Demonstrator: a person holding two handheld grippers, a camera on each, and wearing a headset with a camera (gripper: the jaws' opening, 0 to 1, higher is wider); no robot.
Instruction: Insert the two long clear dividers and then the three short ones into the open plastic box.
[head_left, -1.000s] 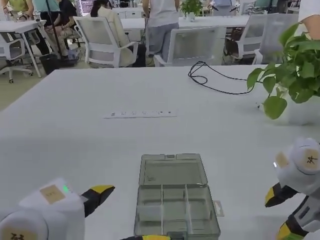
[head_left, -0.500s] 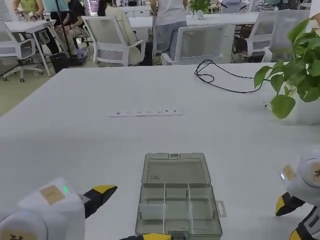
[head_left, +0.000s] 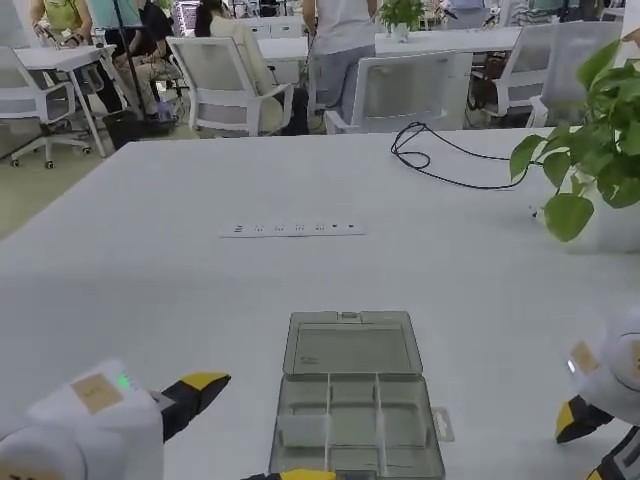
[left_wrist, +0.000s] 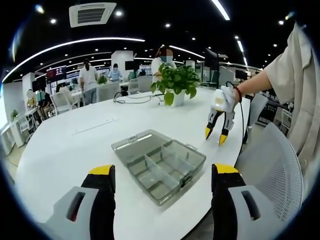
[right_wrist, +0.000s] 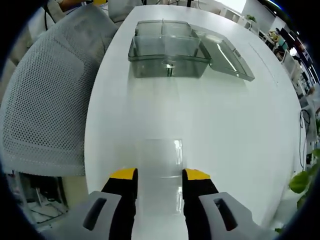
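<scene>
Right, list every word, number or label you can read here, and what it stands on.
Sticker on left gripper: blurred, unreadable.
Sticker on right gripper: blurred, unreadable.
Power strip markings: too small to read.
No text can be quoted.

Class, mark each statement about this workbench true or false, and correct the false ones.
1. The box has its lid open. True.
2. The left gripper holds a divider. False: its jaws stand apart with nothing between them.
3. A plant stands on the table. True.
4. The cable lies inside the box. False: it lies on the table's far side, apart from the box.
</scene>
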